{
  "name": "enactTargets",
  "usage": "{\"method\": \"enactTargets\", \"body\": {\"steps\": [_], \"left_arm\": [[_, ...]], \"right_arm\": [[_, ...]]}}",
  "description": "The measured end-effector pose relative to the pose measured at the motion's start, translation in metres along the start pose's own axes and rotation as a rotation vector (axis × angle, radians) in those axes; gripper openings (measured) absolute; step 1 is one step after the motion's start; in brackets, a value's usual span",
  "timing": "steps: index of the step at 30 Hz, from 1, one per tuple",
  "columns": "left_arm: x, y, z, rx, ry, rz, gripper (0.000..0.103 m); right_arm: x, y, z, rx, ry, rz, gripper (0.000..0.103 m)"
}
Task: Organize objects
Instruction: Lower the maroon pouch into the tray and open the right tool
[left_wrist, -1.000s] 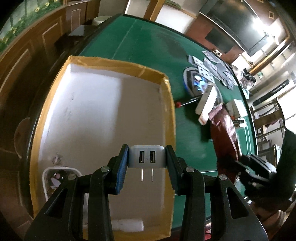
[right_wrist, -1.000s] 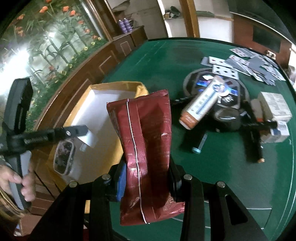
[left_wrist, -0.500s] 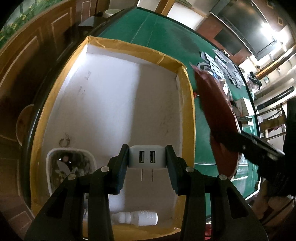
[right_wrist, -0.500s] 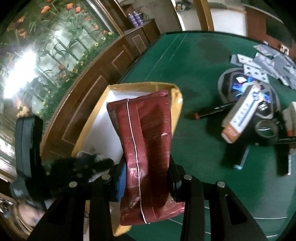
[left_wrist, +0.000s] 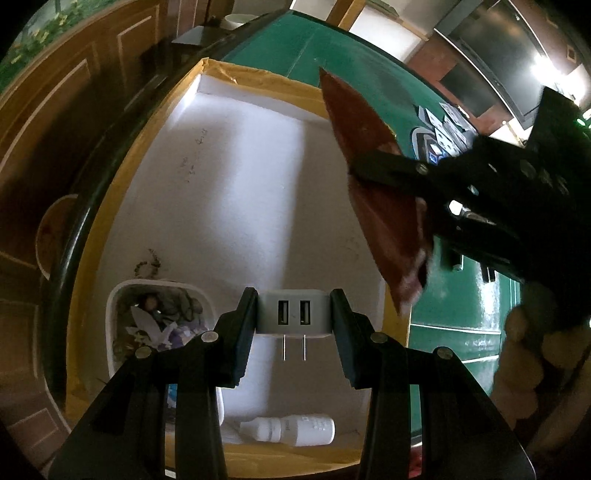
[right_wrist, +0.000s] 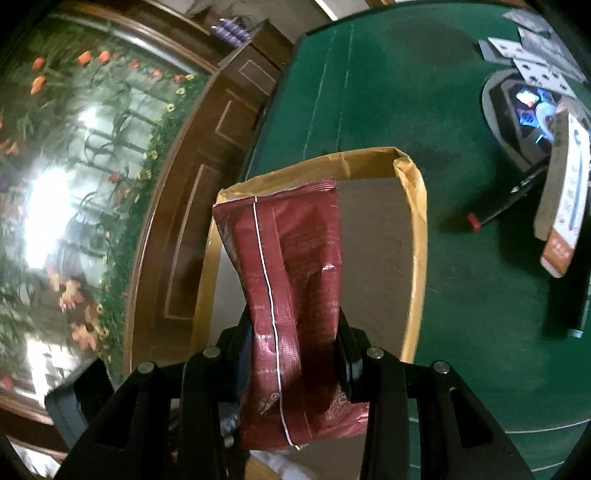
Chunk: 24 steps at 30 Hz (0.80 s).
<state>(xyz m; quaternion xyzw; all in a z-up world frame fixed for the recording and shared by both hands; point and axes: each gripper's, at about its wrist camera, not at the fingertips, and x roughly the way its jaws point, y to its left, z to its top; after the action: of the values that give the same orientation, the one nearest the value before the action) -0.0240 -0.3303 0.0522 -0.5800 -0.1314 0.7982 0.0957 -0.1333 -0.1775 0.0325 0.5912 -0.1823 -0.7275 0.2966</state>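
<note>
The left gripper (left_wrist: 293, 321) pinched a white two-port USB charger (left_wrist: 293, 313) above the box (left_wrist: 122, 206), prongs down. The right gripper (right_wrist: 293, 350) pinched a red pouch (right_wrist: 286, 295) over the box's rim; its print was too blurred to read. Inside the box lay a bottle (left_wrist: 291, 430) and a tray (left_wrist: 110, 306), the middle floor bare, on the green tabletop (right_wrist: 388, 92)

The green felt table (right_wrist: 388, 92) carries a yellow-rimmed box (right_wrist: 417, 236), scattered playing cards (right_wrist: 535, 62) and a red-tipped pen (right_wrist: 495, 214).

red pouch (right_wrist: 291, 314) print too blurry to read, btm hidden by claw.
</note>
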Motion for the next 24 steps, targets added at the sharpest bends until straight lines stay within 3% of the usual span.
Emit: {"method": "enactTargets", "body": {"steps": [4, 17, 24], "left_arm": [[0.004, -0.002, -0.002, 0.005, 0.01, -0.005, 0.039], [0.001, 0.002, -0.01, 0.006, 0.009, -0.027, 0.039], [-0.002, 0.006, -0.015, 0.007, 0.007, -0.029, 0.039]], "right_arm": [[0.012, -0.01, 0.006, 0.081, 0.012, -0.011, 0.037], [0.035, 0.0, 0.021, 0.083, 0.012, -0.247, 0.038], [0.046, 0.007, 0.025, 0.068, 0.054, -0.367, 0.041]]}}
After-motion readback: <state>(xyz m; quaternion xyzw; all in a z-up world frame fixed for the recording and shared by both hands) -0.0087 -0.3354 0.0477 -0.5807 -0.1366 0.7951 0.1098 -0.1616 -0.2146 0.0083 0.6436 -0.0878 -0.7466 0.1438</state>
